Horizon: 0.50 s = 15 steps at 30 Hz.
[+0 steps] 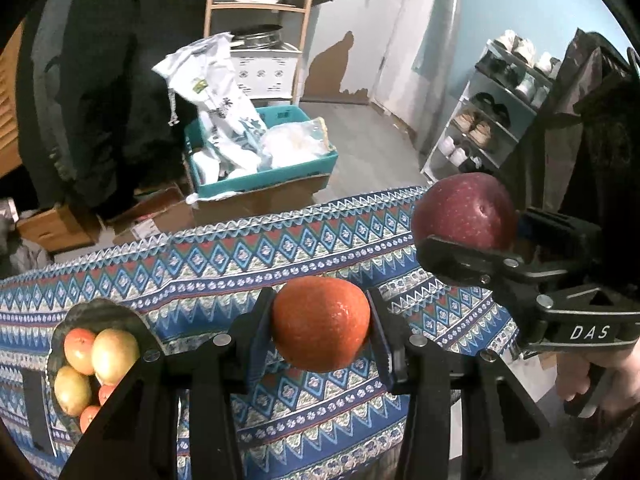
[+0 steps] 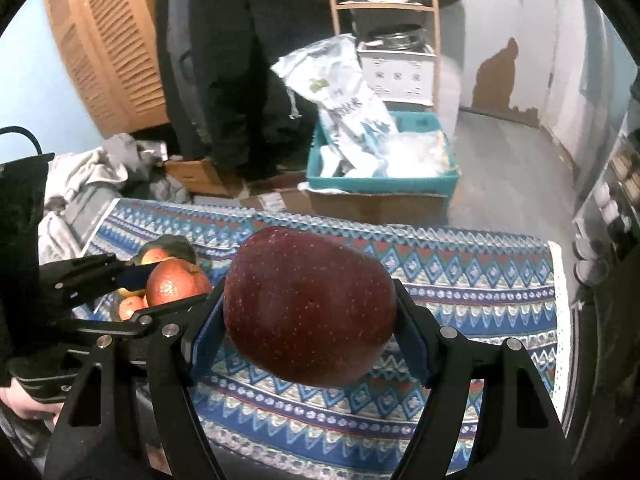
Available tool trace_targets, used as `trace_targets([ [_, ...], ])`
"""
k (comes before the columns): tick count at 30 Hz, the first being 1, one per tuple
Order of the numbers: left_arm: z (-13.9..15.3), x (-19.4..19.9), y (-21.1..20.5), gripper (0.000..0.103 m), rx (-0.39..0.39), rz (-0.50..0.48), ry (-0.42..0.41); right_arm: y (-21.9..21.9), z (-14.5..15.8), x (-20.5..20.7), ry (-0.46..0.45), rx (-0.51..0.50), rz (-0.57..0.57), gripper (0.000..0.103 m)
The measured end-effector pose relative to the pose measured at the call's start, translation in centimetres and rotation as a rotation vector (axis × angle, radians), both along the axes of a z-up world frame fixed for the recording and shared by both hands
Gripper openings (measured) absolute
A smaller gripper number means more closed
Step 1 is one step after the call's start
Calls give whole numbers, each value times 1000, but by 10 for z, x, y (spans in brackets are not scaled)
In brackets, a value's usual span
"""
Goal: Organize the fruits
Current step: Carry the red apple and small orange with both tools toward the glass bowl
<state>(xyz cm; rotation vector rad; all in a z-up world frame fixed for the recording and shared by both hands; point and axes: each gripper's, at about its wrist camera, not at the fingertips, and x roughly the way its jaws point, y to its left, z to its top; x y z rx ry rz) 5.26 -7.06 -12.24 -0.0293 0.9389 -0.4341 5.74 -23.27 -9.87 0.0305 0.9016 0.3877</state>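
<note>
My left gripper [image 1: 320, 326] is shut on an orange [image 1: 320, 322] and holds it above the patterned blue cloth [image 1: 240, 256]. My right gripper [image 2: 310, 308] is shut on a dark red apple [image 2: 310, 306], also held above the cloth [image 2: 460, 276]. In the left wrist view the right gripper [image 1: 468, 236] with the apple [image 1: 464, 210] is up to the right. In the right wrist view the left gripper [image 2: 160, 286] with the orange [image 2: 176, 282] is to the left. A dark bowl [image 1: 100, 310] at the left holds several yellow and orange fruits [image 1: 114, 354]; it also shows partly hidden in the right wrist view [image 2: 176, 246].
Beyond the table's far edge stand a teal crate of bags [image 1: 260, 160] on cardboard boxes, a wooden shelf with pots [image 1: 260, 0] and a shoe rack [image 1: 488, 120]. A dark-clothed person [image 2: 224, 60] stands behind. Clothes [image 2: 92, 176] lie at the left.
</note>
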Motion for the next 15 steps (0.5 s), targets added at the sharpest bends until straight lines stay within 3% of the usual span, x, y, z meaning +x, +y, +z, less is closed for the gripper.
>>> trace_targets([
  [15,1,-12,68,45,-18,103,4,64,8,3,-5,31,119,75],
])
